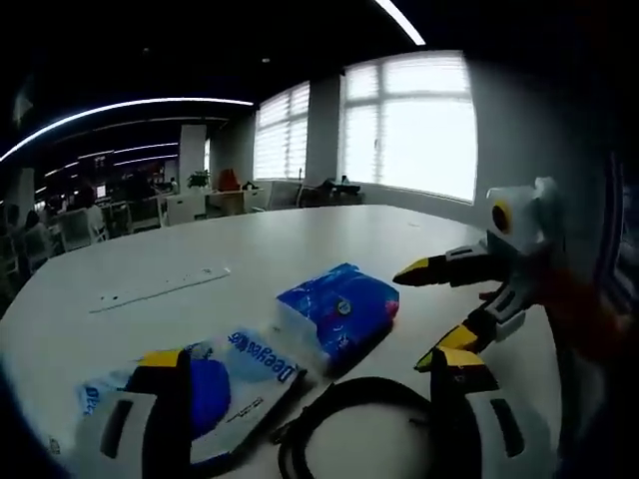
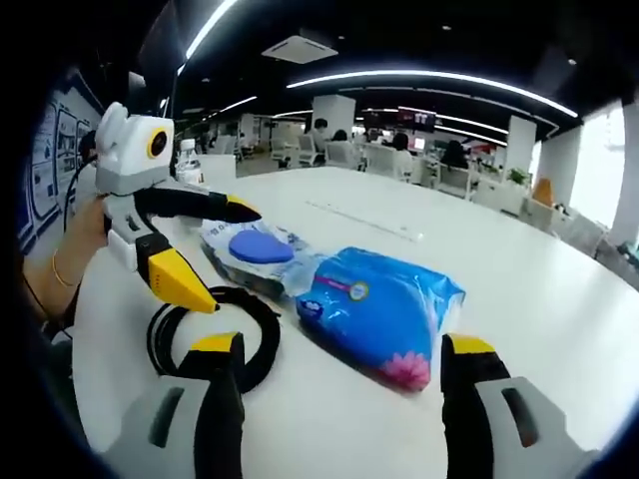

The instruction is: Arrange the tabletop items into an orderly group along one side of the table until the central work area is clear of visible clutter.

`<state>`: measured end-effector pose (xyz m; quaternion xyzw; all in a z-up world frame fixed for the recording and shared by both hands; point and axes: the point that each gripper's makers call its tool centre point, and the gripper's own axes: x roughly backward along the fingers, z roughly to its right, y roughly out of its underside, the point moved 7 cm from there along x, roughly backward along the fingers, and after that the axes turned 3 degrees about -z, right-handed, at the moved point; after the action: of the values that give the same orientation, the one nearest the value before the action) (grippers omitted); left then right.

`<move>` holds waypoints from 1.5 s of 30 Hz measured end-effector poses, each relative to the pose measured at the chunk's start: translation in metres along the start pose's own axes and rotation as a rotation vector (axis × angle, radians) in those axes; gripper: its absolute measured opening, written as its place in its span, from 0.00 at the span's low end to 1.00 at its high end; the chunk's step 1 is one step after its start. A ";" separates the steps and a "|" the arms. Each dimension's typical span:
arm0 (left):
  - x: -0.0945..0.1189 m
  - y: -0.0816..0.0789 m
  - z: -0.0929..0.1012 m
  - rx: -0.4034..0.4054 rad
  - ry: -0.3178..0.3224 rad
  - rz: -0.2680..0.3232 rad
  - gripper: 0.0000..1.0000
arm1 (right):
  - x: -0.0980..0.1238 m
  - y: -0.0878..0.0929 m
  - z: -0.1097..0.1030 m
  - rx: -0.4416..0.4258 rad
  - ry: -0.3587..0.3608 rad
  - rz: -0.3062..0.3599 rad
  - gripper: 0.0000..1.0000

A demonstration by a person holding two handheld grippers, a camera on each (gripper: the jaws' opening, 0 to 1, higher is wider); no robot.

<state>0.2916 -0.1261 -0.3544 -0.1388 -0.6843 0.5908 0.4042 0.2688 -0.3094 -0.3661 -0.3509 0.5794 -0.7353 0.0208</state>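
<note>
A blue tissue pack (image 1: 339,309) (image 2: 384,314) lies on the white table (image 1: 300,239) (image 2: 539,289). Touching it is a clear packet (image 1: 235,374) (image 2: 255,249) with a blue item inside. A coiled black cable (image 1: 349,419) (image 2: 215,329) rests beside both. My left gripper (image 1: 310,359) (image 2: 228,257) is open; in the right gripper view its jaws straddle the clear packet's near end, above the cable. My right gripper (image 2: 341,346) (image 1: 424,314) is open too, just short of the tissue pack, holding nothing.
A flat white strip (image 1: 160,287) (image 2: 364,222) lies farther out on the table. A water bottle (image 2: 190,160) stands near the table's far left edge. A person's hand (image 2: 75,249) holds the left gripper. Office desks and chairs stand beyond the table.
</note>
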 end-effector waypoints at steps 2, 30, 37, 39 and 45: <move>0.003 0.001 -0.002 -0.004 0.000 0.003 1.00 | 0.001 -0.001 -0.002 -0.014 -0.007 0.006 0.78; 0.051 0.013 -0.047 0.040 -0.037 0.036 0.99 | 0.003 -0.011 -0.020 -0.033 -0.011 0.019 0.75; 0.056 0.015 -0.053 0.040 -0.042 0.034 0.99 | 0.003 -0.013 -0.023 -0.031 -0.013 0.019 0.74; 0.057 0.016 -0.054 0.037 -0.044 0.034 0.99 | 0.003 -0.013 -0.024 -0.028 -0.012 0.021 0.73; 0.061 0.019 -0.057 0.039 -0.048 0.027 0.98 | 0.004 -0.014 -0.026 -0.033 -0.011 0.021 0.72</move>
<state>0.2878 -0.0407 -0.3498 -0.1258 -0.6802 0.6127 0.3823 0.2570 -0.2845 -0.3545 -0.3492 0.5949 -0.7235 0.0260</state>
